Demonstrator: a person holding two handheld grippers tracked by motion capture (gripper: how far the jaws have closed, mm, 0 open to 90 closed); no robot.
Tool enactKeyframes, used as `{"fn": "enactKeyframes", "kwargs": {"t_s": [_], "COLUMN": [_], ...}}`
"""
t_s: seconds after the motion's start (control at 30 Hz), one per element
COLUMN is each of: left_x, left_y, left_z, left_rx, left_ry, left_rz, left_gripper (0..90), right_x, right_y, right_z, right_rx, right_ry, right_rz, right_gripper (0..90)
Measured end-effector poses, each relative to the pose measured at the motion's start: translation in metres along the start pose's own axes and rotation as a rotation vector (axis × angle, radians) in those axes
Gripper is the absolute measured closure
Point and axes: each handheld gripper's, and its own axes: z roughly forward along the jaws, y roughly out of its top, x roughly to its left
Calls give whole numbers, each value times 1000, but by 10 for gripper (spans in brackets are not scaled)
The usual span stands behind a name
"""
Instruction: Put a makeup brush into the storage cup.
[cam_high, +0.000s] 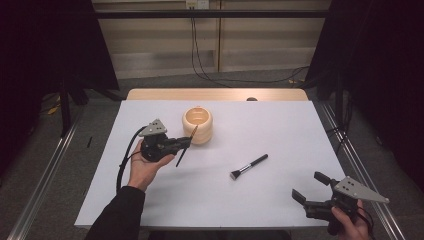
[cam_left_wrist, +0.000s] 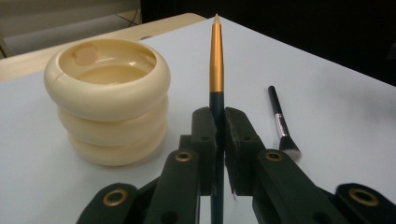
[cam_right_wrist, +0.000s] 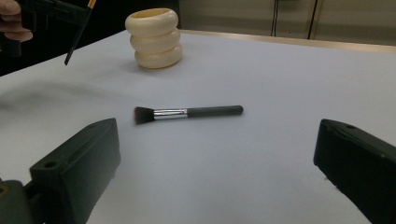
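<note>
A cream holder (cam_high: 198, 125) made of stacked rings stands upright at the middle back of the white table (cam_high: 280, 130). My left gripper (cam_high: 186, 144) is just left of it, shut on a thin dark brush (cam_high: 183, 150) with a gold upper part. In the left gripper view that thin brush (cam_left_wrist: 216, 60) points up between the jaws, beside the holder (cam_left_wrist: 109, 98). A black makeup brush (cam_high: 248, 167) with a silver ferrule lies flat at the table's centre. My right gripper (cam_high: 310, 192) hovers open near the front right, with the makeup brush (cam_right_wrist: 187, 112) ahead of it.
A bare wooden strip (cam_high: 215, 94) runs along the table's far edge. Metal rails (cam_high: 45, 170) flank the table on the floor, and cables (cam_high: 240, 79) trail behind it. The right gripper view has the holder (cam_right_wrist: 154, 37) far back and the left gripper (cam_right_wrist: 46, 9) top left.
</note>
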Motion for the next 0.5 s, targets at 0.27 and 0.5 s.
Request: {"fn": "enactKeyframes", "kwargs": {"t_s": [0.27, 0.5], "left_x": [-3, -7], "left_y": [-5, -2], "left_z": [-4, -9], "left_rx": [-75, -123], "left_ry": [31, 26], "left_rz": [-17, -19], "left_gripper": [834, 834], "right_x": [0, 1], "right_y": [0, 1], "right_z": [0, -1], "right_rx": [-2, -21], "right_ry": [4, 16], "right_rz": [-4, -6], "right_gripper": [1, 0]}}
